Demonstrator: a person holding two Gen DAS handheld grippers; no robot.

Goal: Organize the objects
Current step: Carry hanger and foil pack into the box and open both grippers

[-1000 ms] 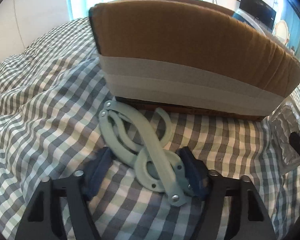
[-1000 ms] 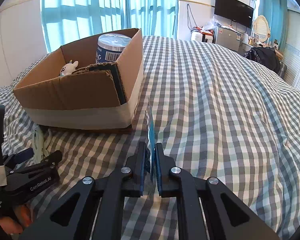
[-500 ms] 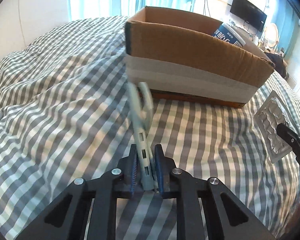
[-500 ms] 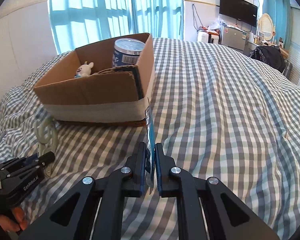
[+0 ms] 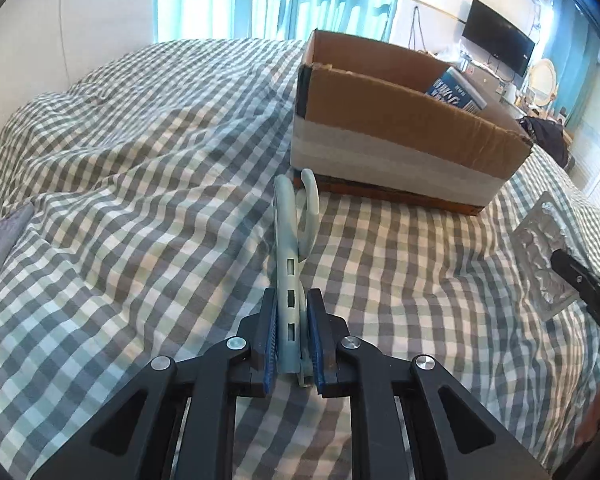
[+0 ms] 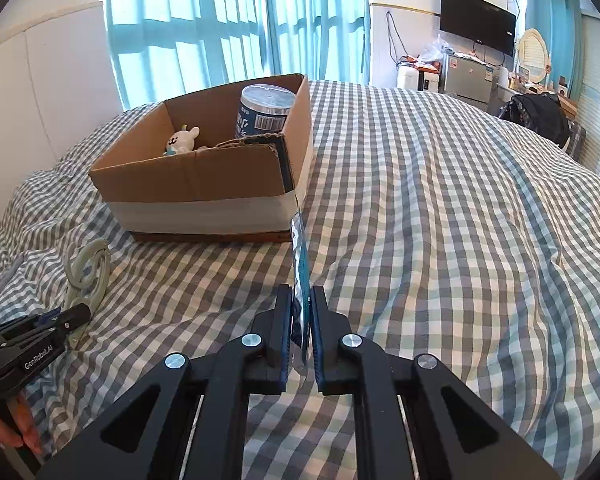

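Cardboard is what catches the eye from the left wrist camera: an open box (image 5: 404,140) with a pale band round its lower half sits on the checked bedspread (image 5: 140,200), and a blue-labelled tub (image 5: 456,90) pokes above its far wall. Short of the box's near corner, the left gripper (image 5: 292,320) is clamped on a pale green folding hanger (image 5: 290,240), held on edge so its hooked loops stand upright toward the box without touching it. To the right of the box, well clear of it, a silver blister pack (image 5: 540,248) is pinched at its edge by the black tip of the other tool. From the right wrist camera, the right gripper (image 6: 301,320) is clenched on that same blister pack (image 6: 300,256), seen edge-on as a thin blue and silver sheet whose far end rises just before the box's (image 6: 204,184) right near corner. Inside the box stand the tub (image 6: 264,114) against the right wall and a small white rabbit toy (image 6: 182,140) to its left. Left of the box and nearer the camera, the left gripper (image 6: 66,316) holds the hanger (image 6: 86,272) above the bedspread (image 6: 440,220), with a hand (image 6: 18,432) below it.
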